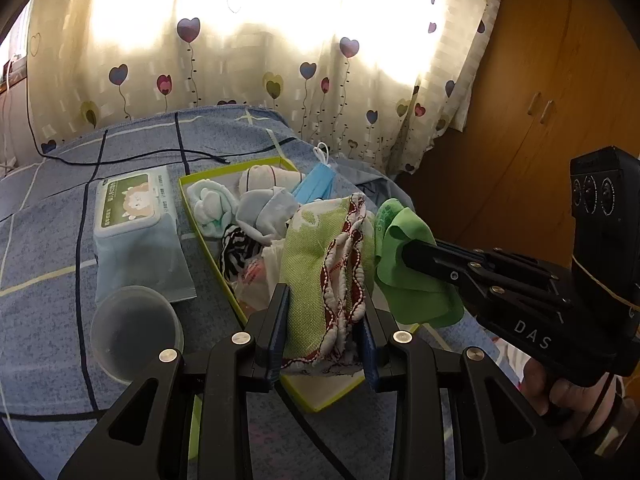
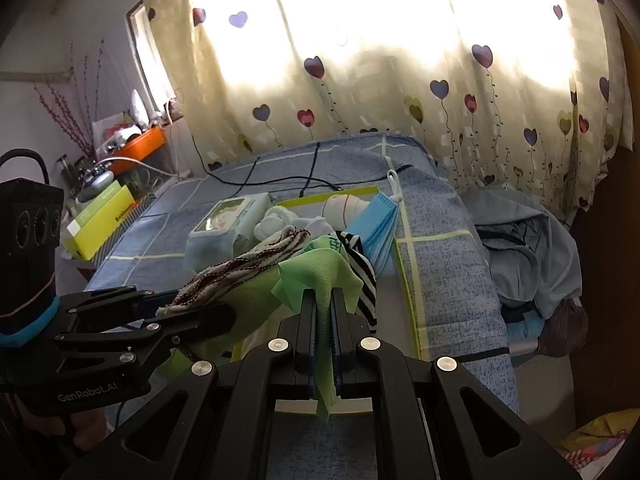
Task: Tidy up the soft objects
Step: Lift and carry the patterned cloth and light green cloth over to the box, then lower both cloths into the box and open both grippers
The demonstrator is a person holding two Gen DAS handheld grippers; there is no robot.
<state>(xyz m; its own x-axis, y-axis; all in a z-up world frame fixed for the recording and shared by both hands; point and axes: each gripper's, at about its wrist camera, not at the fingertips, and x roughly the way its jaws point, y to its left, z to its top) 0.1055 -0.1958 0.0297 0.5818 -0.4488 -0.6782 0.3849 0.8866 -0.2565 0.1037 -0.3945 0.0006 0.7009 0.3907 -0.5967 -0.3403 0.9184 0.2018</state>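
A yellow-rimmed tray (image 1: 192, 216) lies on the bed and holds several soft things: white socks (image 1: 212, 204), a striped cloth (image 1: 236, 250), a blue face mask (image 1: 316, 184). My left gripper (image 1: 324, 308) is shut on a folded green towel with red-and-white trim (image 1: 320, 264), held above the tray. My right gripper (image 2: 324, 300) is shut on a thin green cloth (image 2: 316, 272), just right of the towel; it also shows in the left wrist view (image 1: 404, 236). The tray (image 2: 408, 280) and towel (image 2: 248, 268) show in the right wrist view too.
A pack of wet wipes (image 1: 132, 216) and a clear plastic cup (image 1: 134, 328) sit on the blue checked bedspread (image 1: 40, 280) left of the tray. A black cable (image 1: 132, 156) crosses the bed. Curtains hang behind; a wooden wardrobe (image 1: 520, 120) stands at the right. Clothes (image 2: 524, 248) lie beside the bed.
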